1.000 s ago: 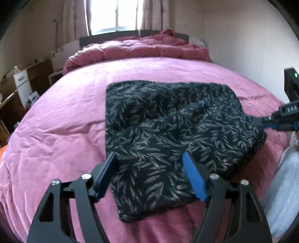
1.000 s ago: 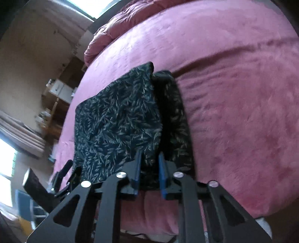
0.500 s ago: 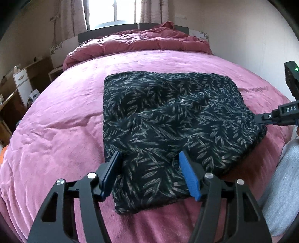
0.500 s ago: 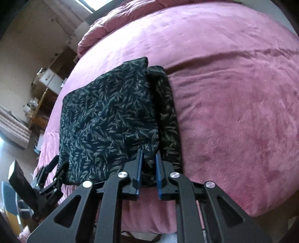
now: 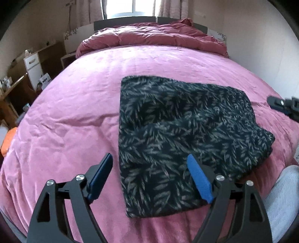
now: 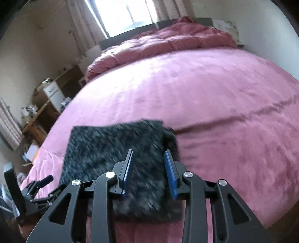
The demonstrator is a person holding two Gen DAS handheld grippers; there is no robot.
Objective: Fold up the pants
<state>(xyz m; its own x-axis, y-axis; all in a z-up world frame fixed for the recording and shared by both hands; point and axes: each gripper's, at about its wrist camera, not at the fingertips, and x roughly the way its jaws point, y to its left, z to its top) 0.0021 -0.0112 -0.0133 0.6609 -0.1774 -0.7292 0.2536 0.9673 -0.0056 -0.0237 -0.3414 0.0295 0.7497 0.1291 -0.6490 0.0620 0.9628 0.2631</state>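
Black pants (image 5: pixel 186 115) with a pale leaf print lie folded into a rough square on the pink bed cover (image 5: pixel 74 112). My left gripper (image 5: pixel 149 157) hovers over their near left corner. Its jaws are opening wide, and the pads touch no cloth. In the right wrist view the pants (image 6: pixel 112 145) are blurred. My right gripper (image 6: pixel 149 152) hangs above their near right edge with its jaws opening and nothing pinched between them. Each gripper shows in the other's view: the right gripper (image 5: pixel 284 106) at the far right, the left gripper (image 6: pixel 41 184) at the lower left.
A bunched pink quilt (image 5: pixel 153 37) lies at the head of the bed under a window (image 5: pixel 129 7). A wooden desk and white drawer unit (image 5: pixel 33 63) stand along the left. A wall (image 5: pixel 261 46) runs close on the right. A grey sleeve (image 5: pixel 282 196) shows at the lower right.
The right gripper has let go of the pants' edge, spread its jaws and risen, and its view has rolled. The left gripper has opened wider and lifted a little.
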